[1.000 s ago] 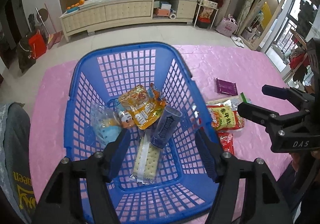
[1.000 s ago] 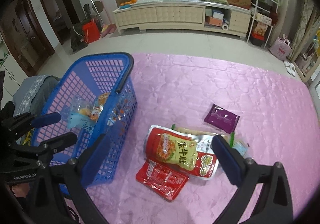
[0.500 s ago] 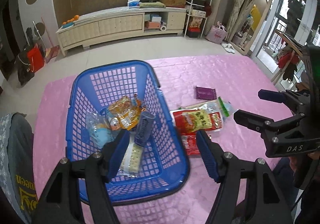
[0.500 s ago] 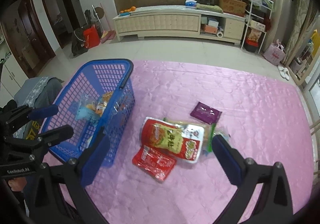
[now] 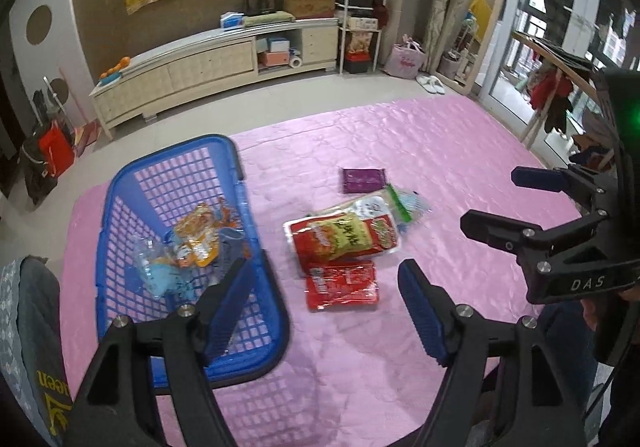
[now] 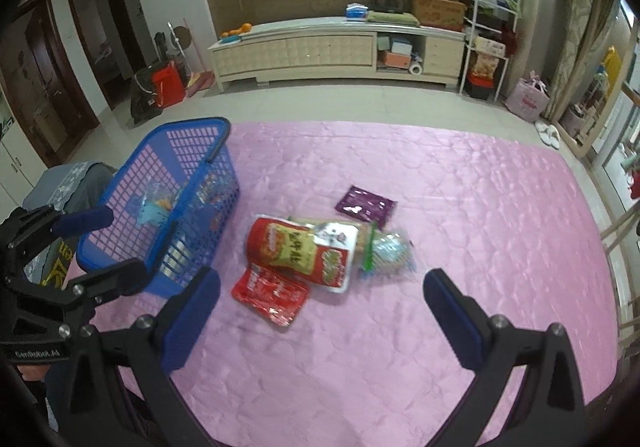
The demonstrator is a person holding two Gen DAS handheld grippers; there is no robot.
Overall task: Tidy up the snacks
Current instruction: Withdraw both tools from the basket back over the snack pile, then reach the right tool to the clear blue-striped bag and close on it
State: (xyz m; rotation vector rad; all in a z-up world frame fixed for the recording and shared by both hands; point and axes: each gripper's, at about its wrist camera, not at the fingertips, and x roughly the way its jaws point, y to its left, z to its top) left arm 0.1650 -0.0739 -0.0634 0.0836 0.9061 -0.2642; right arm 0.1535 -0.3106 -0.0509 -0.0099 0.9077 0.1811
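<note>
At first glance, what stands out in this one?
A blue basket at the left of the pink cloth, with snacks already inside. Right of it, a loose heap of packets: a big red pouch on top, a purple packet lying apart behind. Both grippers hover open, empty.

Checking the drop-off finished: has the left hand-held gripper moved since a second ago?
Yes. The left hand-held gripper has pulled back and rightward from over the blue basket.

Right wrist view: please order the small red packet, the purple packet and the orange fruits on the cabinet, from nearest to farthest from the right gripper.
1. Small red packet, on the pink cloth, just ahead of the right gripper, slightly left.
2. Purple packet, farther up the cloth, behind the pile.
3. Orange fruits, on the cabinet by the far wall.
</note>
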